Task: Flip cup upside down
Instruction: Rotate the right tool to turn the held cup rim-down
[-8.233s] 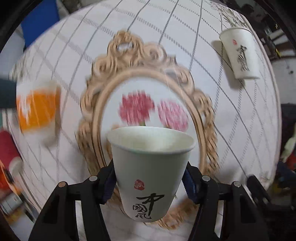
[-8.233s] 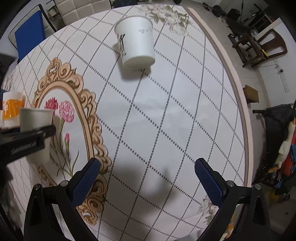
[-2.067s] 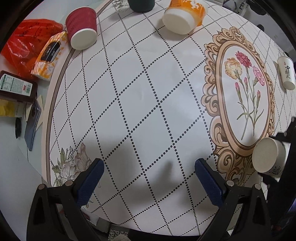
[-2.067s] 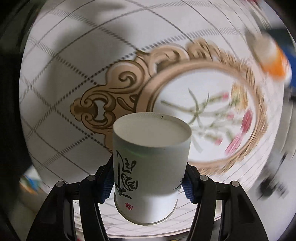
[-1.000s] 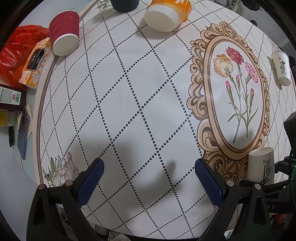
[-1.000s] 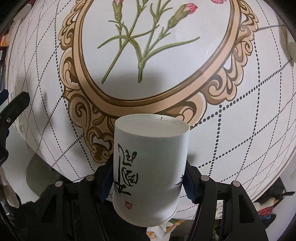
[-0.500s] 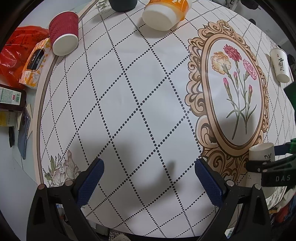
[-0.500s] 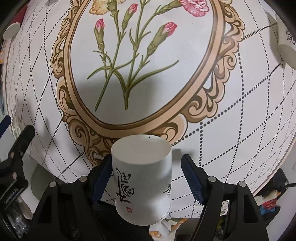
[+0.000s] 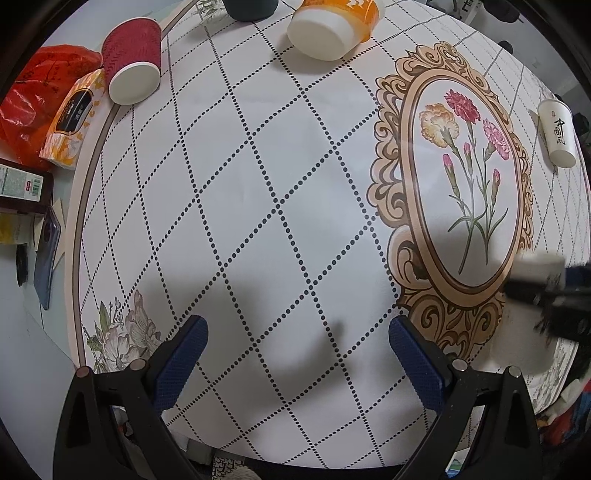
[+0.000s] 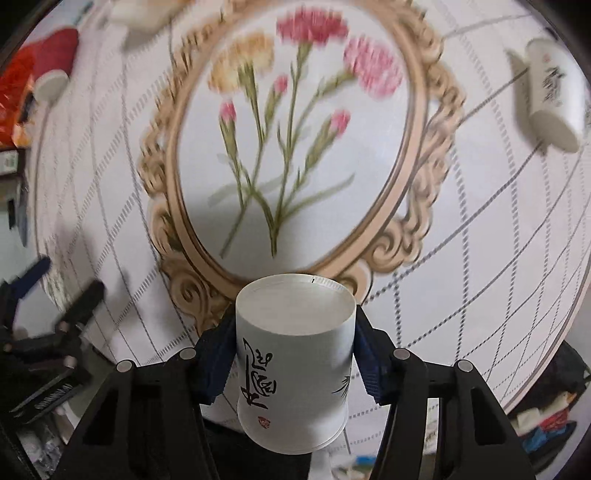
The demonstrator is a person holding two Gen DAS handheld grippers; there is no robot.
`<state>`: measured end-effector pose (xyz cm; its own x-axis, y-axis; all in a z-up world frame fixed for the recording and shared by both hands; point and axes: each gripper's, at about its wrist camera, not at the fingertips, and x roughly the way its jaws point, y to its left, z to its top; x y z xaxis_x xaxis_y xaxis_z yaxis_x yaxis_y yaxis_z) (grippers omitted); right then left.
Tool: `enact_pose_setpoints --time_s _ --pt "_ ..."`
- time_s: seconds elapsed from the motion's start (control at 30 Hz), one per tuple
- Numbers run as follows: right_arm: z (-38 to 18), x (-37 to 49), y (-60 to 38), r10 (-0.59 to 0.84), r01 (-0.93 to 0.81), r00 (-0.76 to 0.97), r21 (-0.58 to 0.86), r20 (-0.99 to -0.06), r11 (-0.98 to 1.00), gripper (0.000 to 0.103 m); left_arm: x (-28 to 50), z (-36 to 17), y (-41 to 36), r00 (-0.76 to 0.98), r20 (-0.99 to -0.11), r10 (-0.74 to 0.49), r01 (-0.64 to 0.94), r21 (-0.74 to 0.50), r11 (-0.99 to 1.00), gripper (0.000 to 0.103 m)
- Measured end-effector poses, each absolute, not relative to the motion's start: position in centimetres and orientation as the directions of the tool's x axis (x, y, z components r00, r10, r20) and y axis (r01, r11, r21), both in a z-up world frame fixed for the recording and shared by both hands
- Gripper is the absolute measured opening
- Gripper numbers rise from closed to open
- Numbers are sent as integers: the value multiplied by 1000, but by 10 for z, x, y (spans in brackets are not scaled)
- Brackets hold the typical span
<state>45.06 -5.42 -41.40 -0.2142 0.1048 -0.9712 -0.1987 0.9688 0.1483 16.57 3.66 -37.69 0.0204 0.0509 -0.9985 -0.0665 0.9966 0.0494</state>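
Observation:
A white paper cup (image 10: 295, 362) with black calligraphy sits between my right gripper's (image 10: 293, 354) blue pads, bottom facing up and forward, mouth toward the camera. The jaws are closed on its sides. In the left wrist view the cup (image 9: 539, 267) and the right gripper (image 9: 554, 295) show blurred at the right edge, over the gold frame print. My left gripper (image 9: 295, 343) is open and empty above the near part of the table.
A second white cup (image 9: 557, 133) lies on its side at the far right, seen also in the right wrist view (image 10: 550, 96). An orange cup (image 9: 332, 26) and a red cup (image 9: 133, 70) lie on their sides at the back. Packets (image 9: 72, 118) crowd the left edge.
The right gripper had opened around the cup half a second ago; now it is closed on it again and moving, with the view blurred. The left gripper has stayed still.

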Motion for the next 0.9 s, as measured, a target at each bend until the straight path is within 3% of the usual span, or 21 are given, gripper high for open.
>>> enact_pose_setpoints --time_s 0.17,0.33,0.4,0.63,0.9 --pt "-376 467 -70 168 -155 74 155 -983 976 60 171 -378 41 9 -999 46 -81 45 996 100" --pt "-347 478 -82 188 -120 455 150 -871 981 60 189 -381 50 -1 -998 62 -91 61 994 100" --pt "-344 483 -80 170 -109 524 132 -834 985 60 192 -383 49 0 -997 74 -84 73 994 100" --pt "-368 470 -75 140 -91 589 108 -796 990 60 200 -381 47 10 -996 87 -63 87 994 100" --pt "-372 453 -76 149 -111 544 106 -826 988 61 201 -369 33 36 -996 79 -43 77 996 100"
